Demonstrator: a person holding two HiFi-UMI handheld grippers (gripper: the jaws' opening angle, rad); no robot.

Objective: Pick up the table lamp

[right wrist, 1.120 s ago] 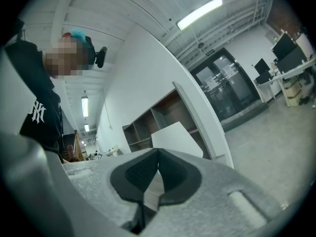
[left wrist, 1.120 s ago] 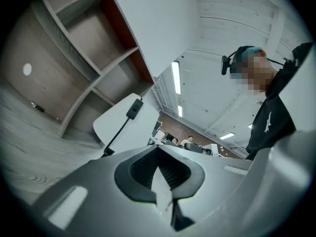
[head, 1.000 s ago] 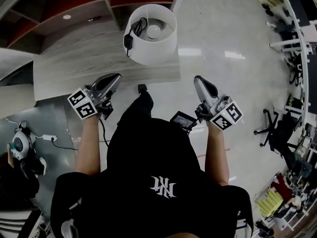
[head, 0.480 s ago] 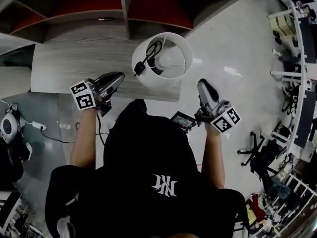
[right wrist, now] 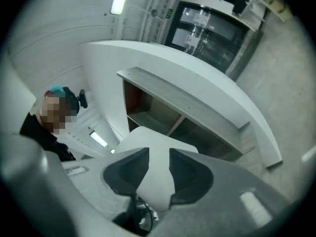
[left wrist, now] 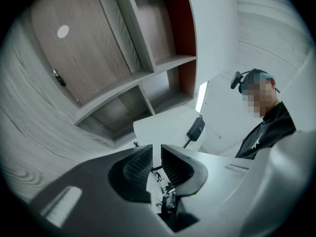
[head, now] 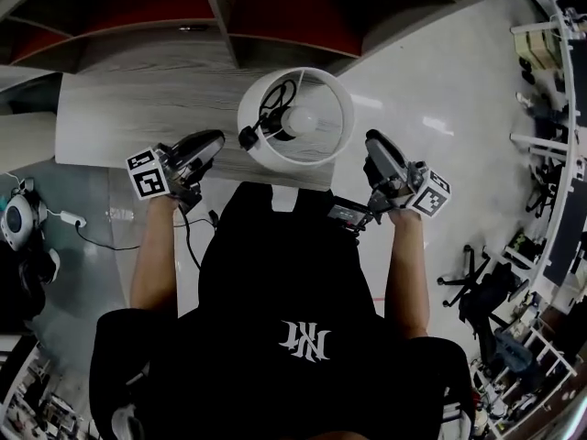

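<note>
The lamp (head: 295,117) stands at the near edge of the worktop (head: 138,108). The left tongs (head: 215,139) at its 9 o'clock and the right tongs (head: 372,142) at 3 have just been opening, with nothing pinched yet. A crooked squeeze could tip it off.

Bare floor (head: 431,81) right of the table lamp (head: 295,122), shelving (head: 275,16) close behind, desk top (head: 138,108) on its left

White interlocked "NY" monogram (head: 304,341) on the person's black shirt (head: 275,273); nothing else legible.
</note>
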